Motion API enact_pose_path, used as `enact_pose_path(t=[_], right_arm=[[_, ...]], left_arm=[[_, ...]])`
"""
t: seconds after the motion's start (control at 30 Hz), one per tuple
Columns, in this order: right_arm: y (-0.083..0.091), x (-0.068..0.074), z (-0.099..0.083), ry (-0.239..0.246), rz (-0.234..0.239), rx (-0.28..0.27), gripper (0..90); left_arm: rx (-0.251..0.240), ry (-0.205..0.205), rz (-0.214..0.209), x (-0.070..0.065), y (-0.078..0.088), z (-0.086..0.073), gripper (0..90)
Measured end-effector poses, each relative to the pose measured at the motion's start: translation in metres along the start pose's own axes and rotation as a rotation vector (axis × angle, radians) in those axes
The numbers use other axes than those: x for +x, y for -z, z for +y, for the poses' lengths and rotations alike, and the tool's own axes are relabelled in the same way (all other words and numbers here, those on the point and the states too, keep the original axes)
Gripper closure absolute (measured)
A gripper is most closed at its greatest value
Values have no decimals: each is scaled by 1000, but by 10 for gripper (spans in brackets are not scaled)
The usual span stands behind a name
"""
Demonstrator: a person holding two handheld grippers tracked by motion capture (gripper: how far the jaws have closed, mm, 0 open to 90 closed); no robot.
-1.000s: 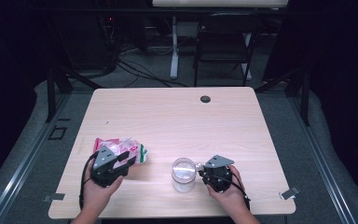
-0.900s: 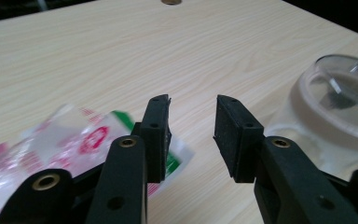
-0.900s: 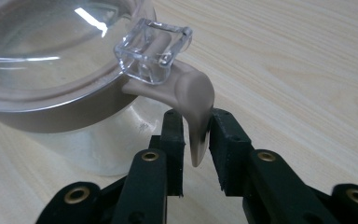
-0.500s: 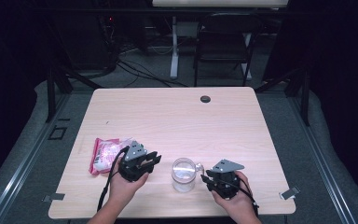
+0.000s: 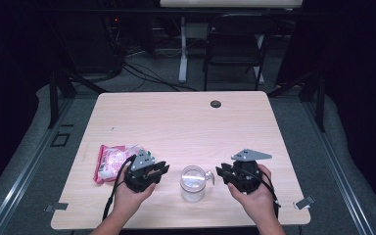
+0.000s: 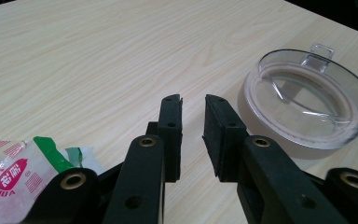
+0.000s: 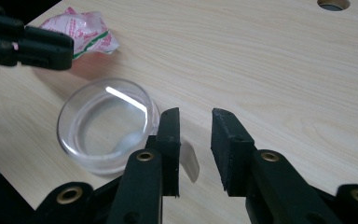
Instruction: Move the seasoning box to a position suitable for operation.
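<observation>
The clear glass mug [image 5: 193, 182] stands upright near the front edge of the desk [image 5: 176, 122], a little right of that edge's middle, its small handle turned toward the right gripper [image 5: 221, 172]. In the left gripper view the mug [image 6: 305, 105] sits ahead and to the right of the jaws, apart from them. In the right gripper view the mug [image 7: 107, 123] lies just left of the jaws, and its handle shows blurred below the gap between them; whether the pads touch it I cannot tell.

The right gripper [image 7: 195, 137] is held above the desk just beside the mug, jaws parted by a narrow gap that holds only air. The jaws opened and then eased back a little in the last moment.

The left gripper [image 5: 162, 169] rests low on the other side of the mug, near it but not touching. Its jaws have just been closing and now stand a narrow slit apart, the left gripper [image 6: 193, 119] gripping nothing.

Behind the left gripper, toward the desk's left edge, lies a pink and white snack packet [image 5: 110, 161] with a green strip, flat on the wood. A dark round cable hole [image 5: 216, 104] sits near the far edge
</observation>
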State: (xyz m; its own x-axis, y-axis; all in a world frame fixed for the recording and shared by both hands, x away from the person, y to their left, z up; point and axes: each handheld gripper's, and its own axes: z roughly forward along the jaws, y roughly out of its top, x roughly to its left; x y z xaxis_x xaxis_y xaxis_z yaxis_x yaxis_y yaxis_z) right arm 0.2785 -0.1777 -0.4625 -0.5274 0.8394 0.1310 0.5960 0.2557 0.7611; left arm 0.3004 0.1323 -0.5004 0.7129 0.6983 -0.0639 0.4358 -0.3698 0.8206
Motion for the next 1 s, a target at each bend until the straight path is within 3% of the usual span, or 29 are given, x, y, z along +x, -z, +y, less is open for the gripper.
enact_pose_path(t=[0.13,0.23,0.37,0.53,0.73,1.0], right_arm=[[-4,2,13,1,3,-7,735],[-6,-1,8,-10,-8,-22,716],[-8,-7,0,-28,15,-11,717],[-11,-6,-6,-23,18,-4,724],[-14,-3,-8,-33,38,-14,737],[-21,-3,-11,-57,60,-17,746]], left_arm=[[2,9,-21,-2,-1,-2,759],[9,20,-44,-4,-3,-4,749],[9,24,-63,-7,-3,-4,749],[8,33,-83,-10,-3,-5,749],[34,19,-85,-13,-6,-7,818],[55,8,-117,-17,-8,-8,886]])
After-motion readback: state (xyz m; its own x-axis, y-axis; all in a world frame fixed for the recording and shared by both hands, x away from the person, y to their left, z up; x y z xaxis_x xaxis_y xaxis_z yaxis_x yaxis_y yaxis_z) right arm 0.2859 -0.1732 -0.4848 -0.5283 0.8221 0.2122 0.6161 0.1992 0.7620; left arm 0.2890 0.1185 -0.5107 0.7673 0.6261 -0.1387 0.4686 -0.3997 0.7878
